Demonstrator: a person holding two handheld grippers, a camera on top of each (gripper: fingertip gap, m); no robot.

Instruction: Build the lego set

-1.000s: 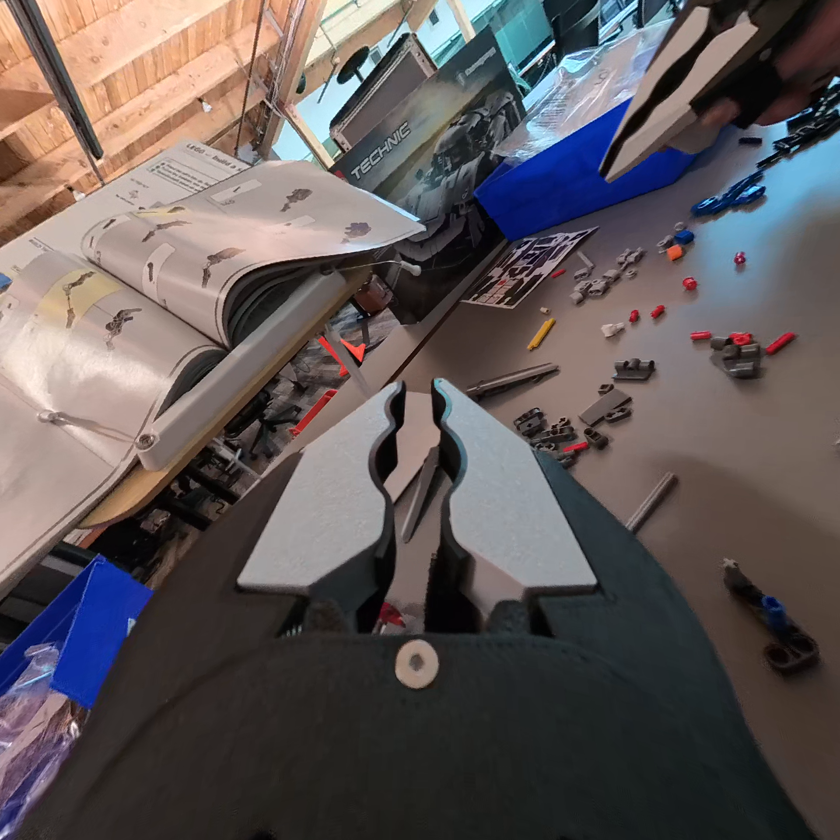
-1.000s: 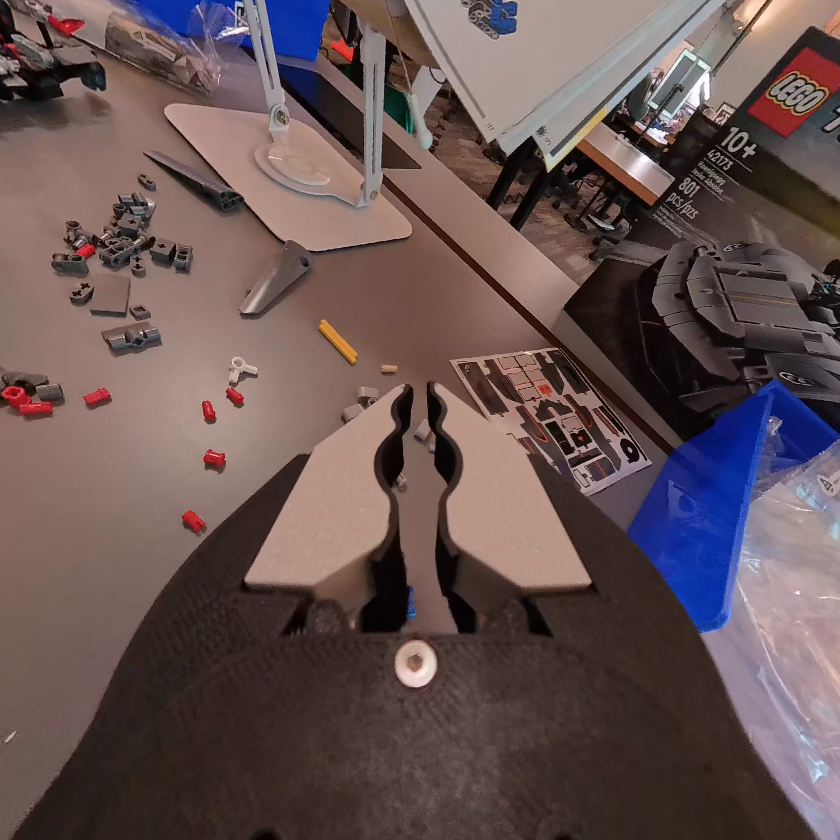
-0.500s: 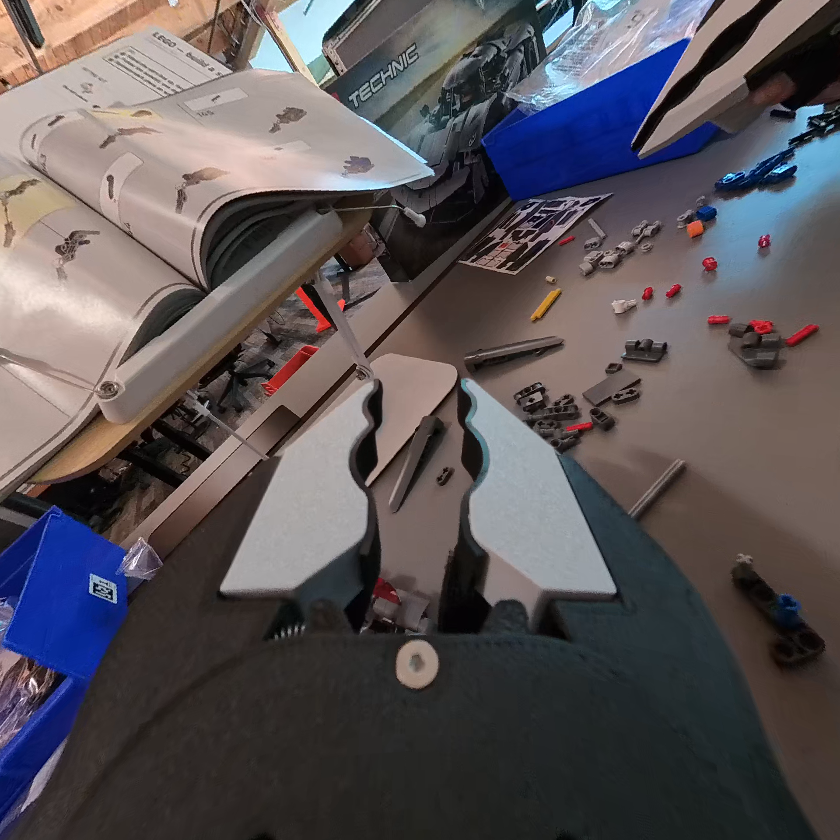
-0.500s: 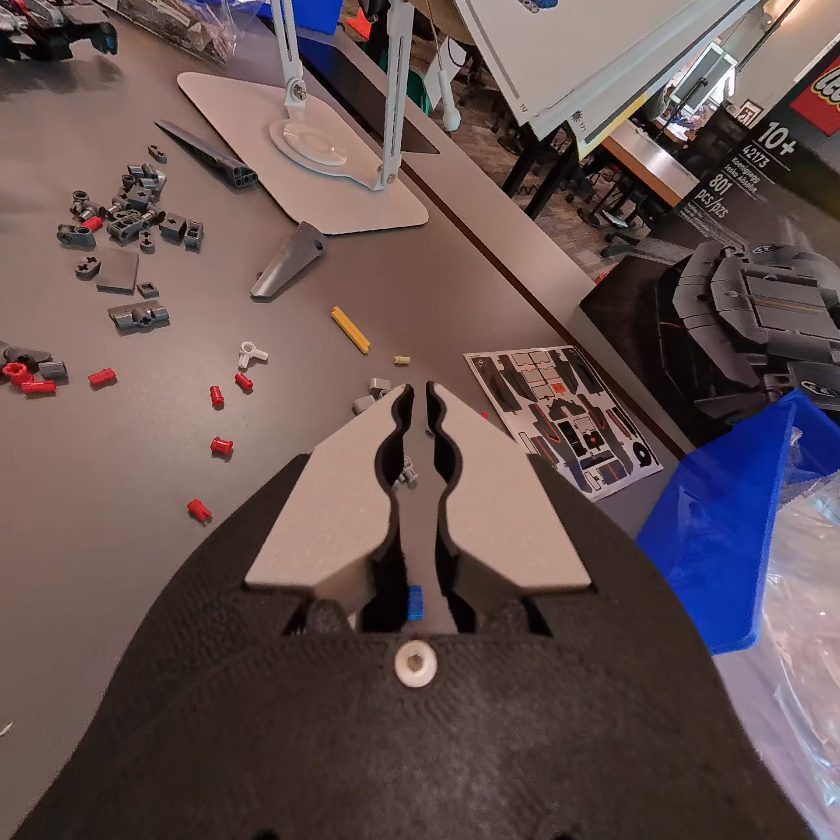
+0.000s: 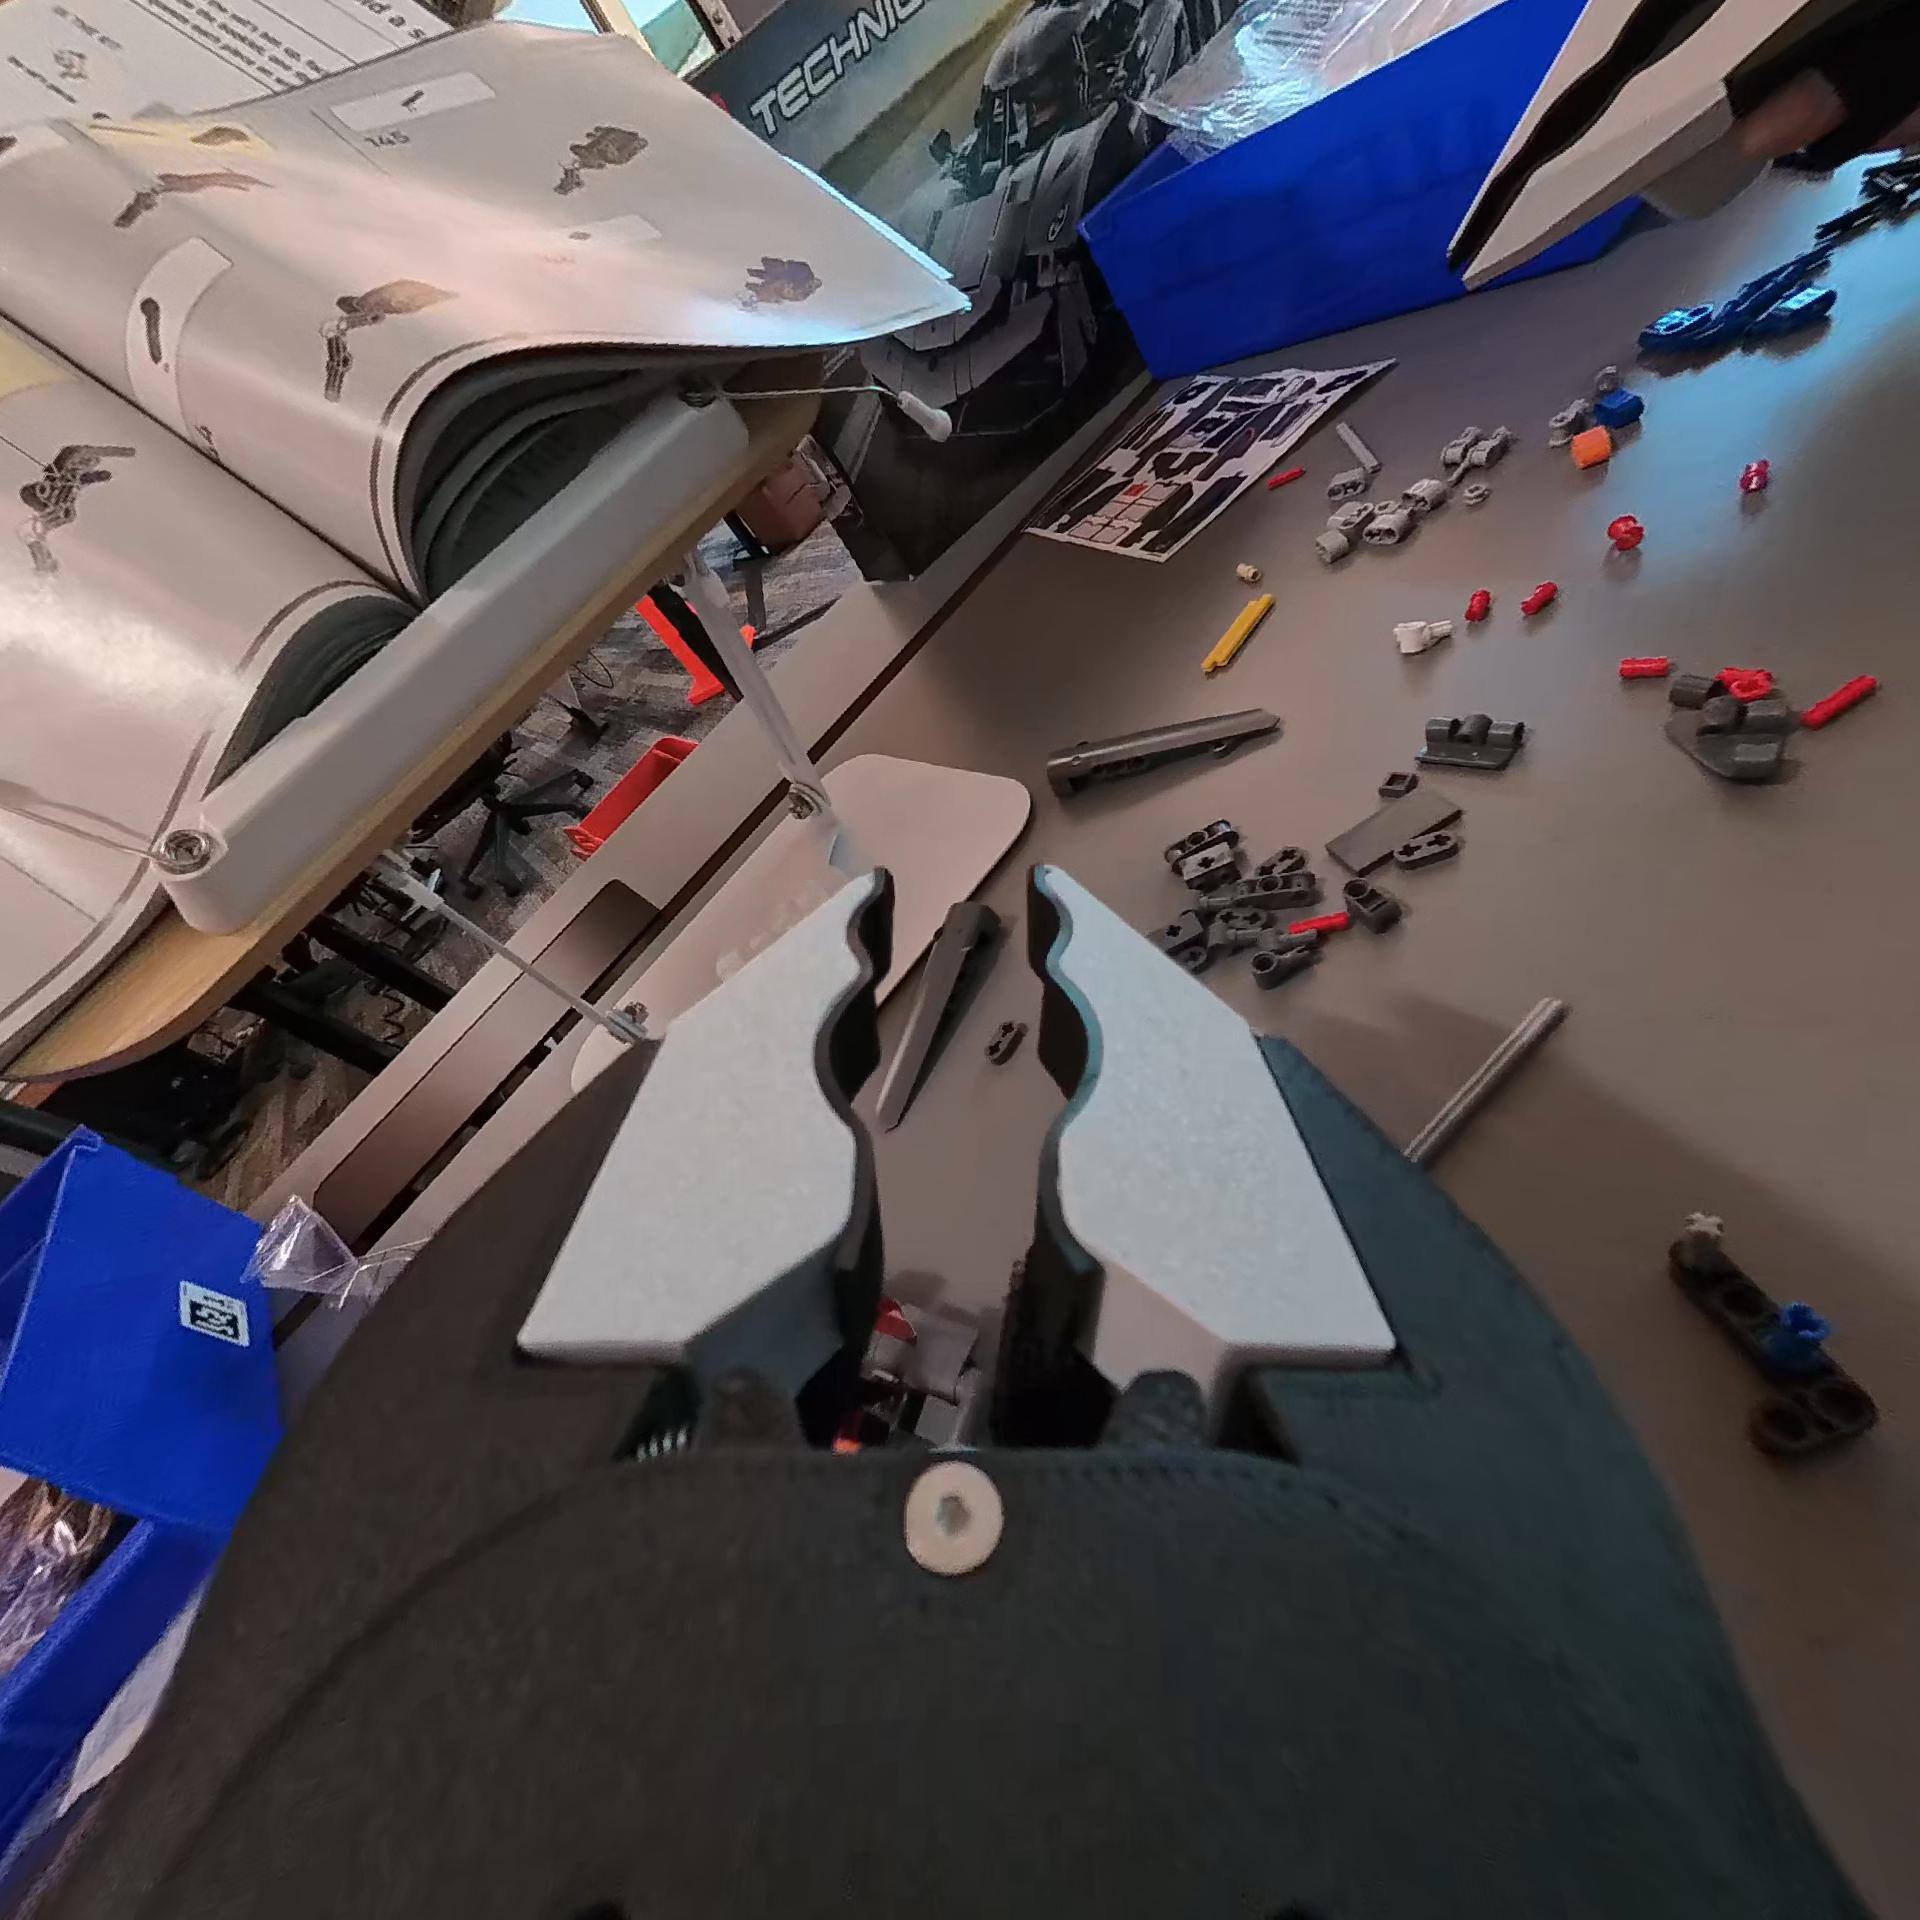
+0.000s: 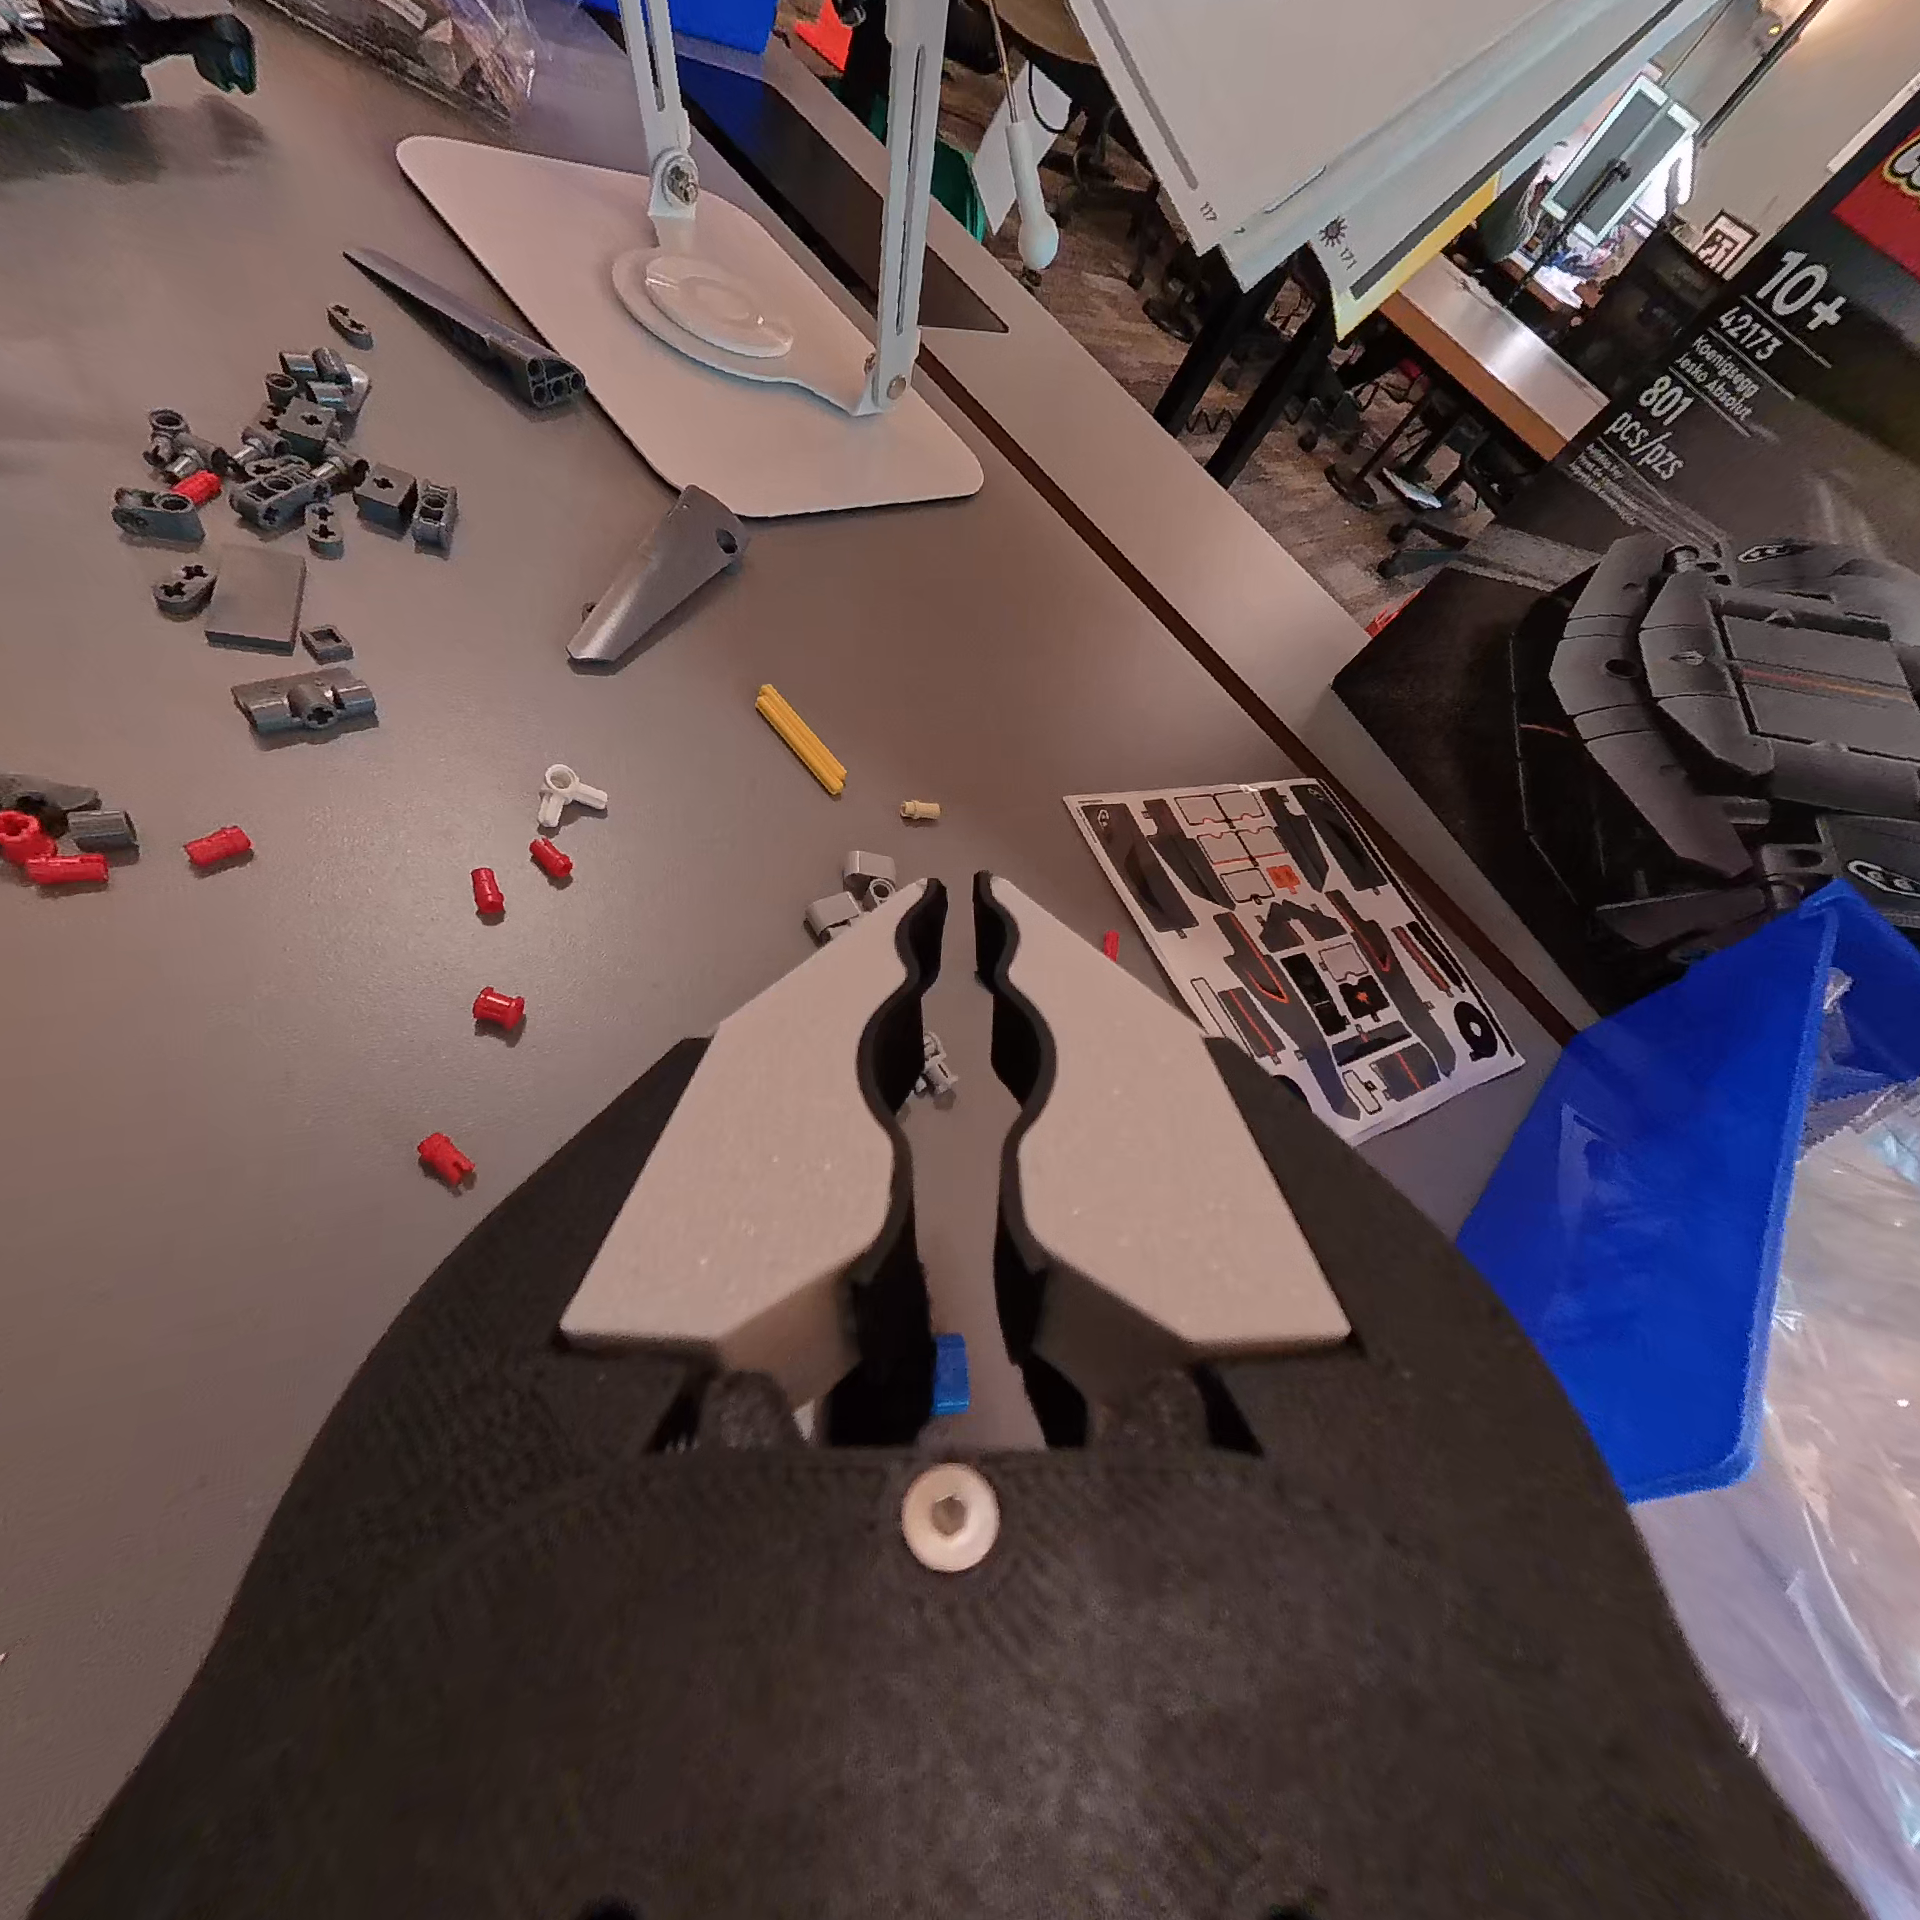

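My left gripper (image 5: 958,883) is open and holds nothing. It hovers over the grey table (image 5: 1558,1143) beside the stand's base plate (image 5: 925,821). A long dark grey tapered piece (image 5: 940,997) and a small dark connector (image 5: 1005,1042) lie on the table in line with the gap between its fingers, touching neither. My right gripper (image 6: 958,885) is shut with nothing between its tips. It hangs above a small light grey piece (image 6: 935,1065) and light grey connectors (image 6: 847,894). The right gripper also shows in the left wrist view (image 5: 1470,265), at the top right.
An open instruction book (image 5: 312,312) sits on the stand. A sticker sheet (image 6: 1288,956), a blue bin (image 6: 1683,1195) and a printed box (image 6: 1714,727) line the far edge. A cluster of dark grey pieces (image 5: 1257,914), red pins (image 6: 497,1008), a yellow axle (image 6: 800,740) and a grey rod (image 5: 1486,1081) lie scattered. Tip to tip, the grippers are about 30 cm apart. The grey rod (image 5: 1486,1081) is closer to my left gripper, around 11 cm from its tips; the right tips are 25 cm off.
My left gripper opened from nearly shut, then narrowed a little, and moved down towards the tapered piece by the base plate. My right gripper stayed shut and drifted slightly.
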